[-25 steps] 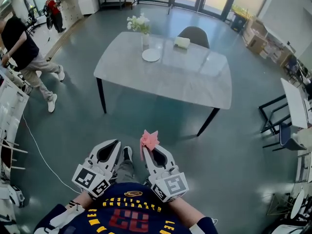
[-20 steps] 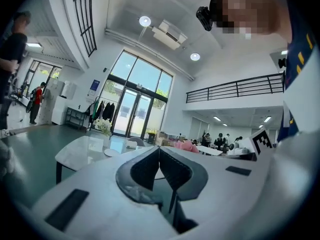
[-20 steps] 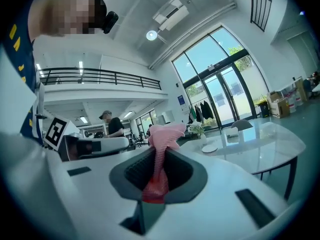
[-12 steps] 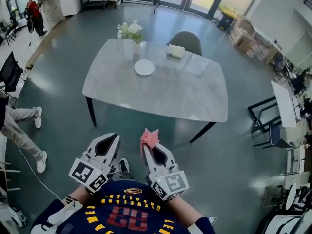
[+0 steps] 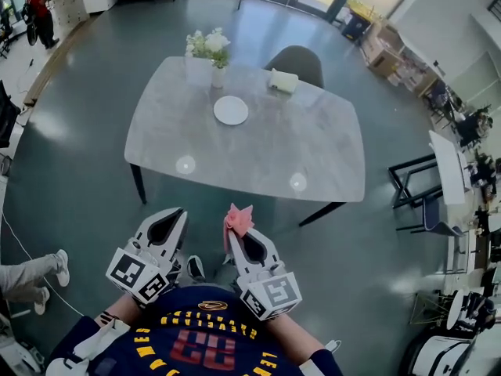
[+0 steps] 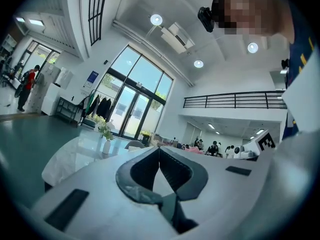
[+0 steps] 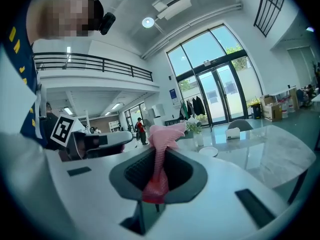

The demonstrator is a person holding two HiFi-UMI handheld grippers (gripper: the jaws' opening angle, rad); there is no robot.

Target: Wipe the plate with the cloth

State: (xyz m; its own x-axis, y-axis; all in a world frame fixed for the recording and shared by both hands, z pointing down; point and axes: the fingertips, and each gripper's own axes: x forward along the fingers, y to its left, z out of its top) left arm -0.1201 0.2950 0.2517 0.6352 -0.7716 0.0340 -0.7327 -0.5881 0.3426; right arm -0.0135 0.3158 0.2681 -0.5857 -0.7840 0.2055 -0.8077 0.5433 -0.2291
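Currently: the right gripper (image 5: 235,236) is clamped on the pink cloth (image 5: 239,219). The left gripper (image 5: 180,211) is closed and empty. The plate (image 5: 231,110) lies on the table (image 5: 313,155), well apart from both.

Head view: both grippers are held side by side in front of the person's torso, short of the near table edge. The white plate sits toward the far side of the grey tabletop, near a vase of white flowers (image 5: 213,49). A small white box (image 5: 283,81) lies to the right of the plate, near a grey chair (image 5: 301,56) at the far edge. Left gripper view: the two jaws meet at their tips, with nothing between them. Right gripper view: the jaws press on the lower part of the cloth, and its upper end stands bunched above the jaw tips. The plate shows beyond it on the tabletop.
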